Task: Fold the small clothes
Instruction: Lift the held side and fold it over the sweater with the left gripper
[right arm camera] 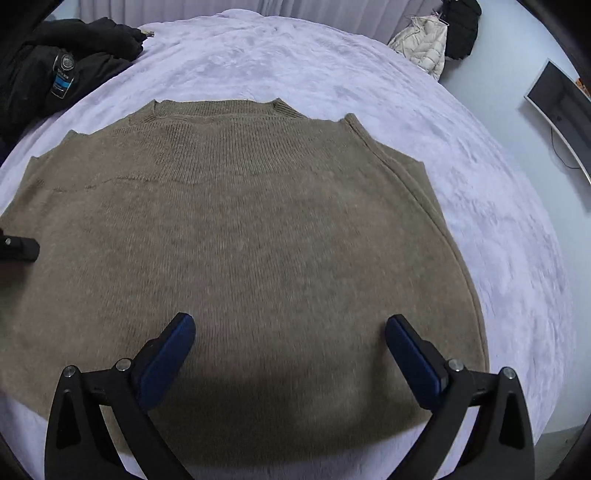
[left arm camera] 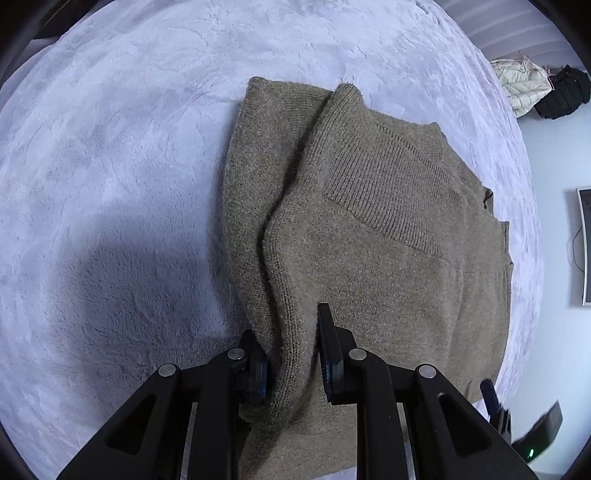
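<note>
On fleecy blanket (right arm camera: 369, 62), ribbed brown knit sweater (right arm camera: 240, 229).

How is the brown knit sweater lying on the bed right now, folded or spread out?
Partly folded: the sweater lies mostly flat on the lilac blanket, but the left gripper pinches a raised fold at one edge.

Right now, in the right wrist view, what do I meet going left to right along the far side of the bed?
Black jacket → bare lavender blanket → cream quilted jacket → black garment beside it → monitor at the far right.
</note>
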Demonstrator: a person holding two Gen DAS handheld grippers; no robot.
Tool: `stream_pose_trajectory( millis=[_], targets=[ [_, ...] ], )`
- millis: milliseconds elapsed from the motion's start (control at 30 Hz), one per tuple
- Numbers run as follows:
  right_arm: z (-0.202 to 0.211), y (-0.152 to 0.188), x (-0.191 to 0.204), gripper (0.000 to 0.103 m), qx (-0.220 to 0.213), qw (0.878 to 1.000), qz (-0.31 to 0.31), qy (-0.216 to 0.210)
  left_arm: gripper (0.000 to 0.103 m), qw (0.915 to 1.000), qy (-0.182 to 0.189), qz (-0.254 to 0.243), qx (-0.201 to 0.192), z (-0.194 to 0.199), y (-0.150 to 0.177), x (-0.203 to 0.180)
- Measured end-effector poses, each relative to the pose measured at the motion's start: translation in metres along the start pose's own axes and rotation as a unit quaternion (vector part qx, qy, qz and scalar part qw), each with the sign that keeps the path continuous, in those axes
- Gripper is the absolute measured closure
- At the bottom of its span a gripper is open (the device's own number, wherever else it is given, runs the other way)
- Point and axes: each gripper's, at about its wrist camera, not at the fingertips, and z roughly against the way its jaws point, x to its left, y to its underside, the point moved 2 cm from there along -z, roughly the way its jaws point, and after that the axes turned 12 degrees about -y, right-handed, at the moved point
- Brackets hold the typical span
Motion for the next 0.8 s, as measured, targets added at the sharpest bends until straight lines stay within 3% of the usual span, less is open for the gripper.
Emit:
stream_pose_trajectory(
  millis=[100, 200, 333, 467, 500, 567, 667, 800],
  targets=[
    [-0.010, 0.022, 0.005, 0.001, 0.033, 0.999, 0.007, -0.004, 0.081, 0.9998, 0.003, 0.021, 0.007, -0.003, 0.000, 0.002],
    [-0.015, 0.030, -0.002, 0.001, 0.033, 0.999, 0.010, -0.019, 0.081, 0.9999, -0.007, 0.013, 0.001, -0.002, 0.002, -0.001],
    [-0.010, 0.029, 0.001, 0.001, 0.088, 0.994, 0.048, -0.033, 0.081, 0.9998, -0.017, 0.005, -0.006, -0.001, 0.003, -0.002],
    [0.011, 0.009, -0.002, 0.001, 0.050, 0.997, 0.054, -0.016, 0.081, 0.9993, -0.035, -0.002, -0.011, 0.001, 0.005, -0.007],
    [0.005, 0.010, 0.000, 0.001, 0.060, 0.996, 0.063, -0.010, 0.081, 0.9990, -0.042, -0.006, -0.011, 0.002, 0.006, -0.010],
    [-0.026, 0.019, 0.002, 0.001, 0.144, 0.986, 0.076, -0.023, 0.081, 0.9982, -0.057, -0.015, -0.011, 0.005, 0.008, -0.014],
    [-0.019, 0.007, -0.012, 0.001, 0.144, 0.987, 0.034, -0.054, 0.081, 0.9964, -0.079, -0.025, -0.014, 0.013, 0.011, -0.024],
    [0.007, 0.006, -0.026, 0.001, 0.113, 0.990, 0.068, -0.046, 0.082, 0.9940, -0.108, -0.013, -0.003, 0.022, 0.015, -0.035]
  ],
)
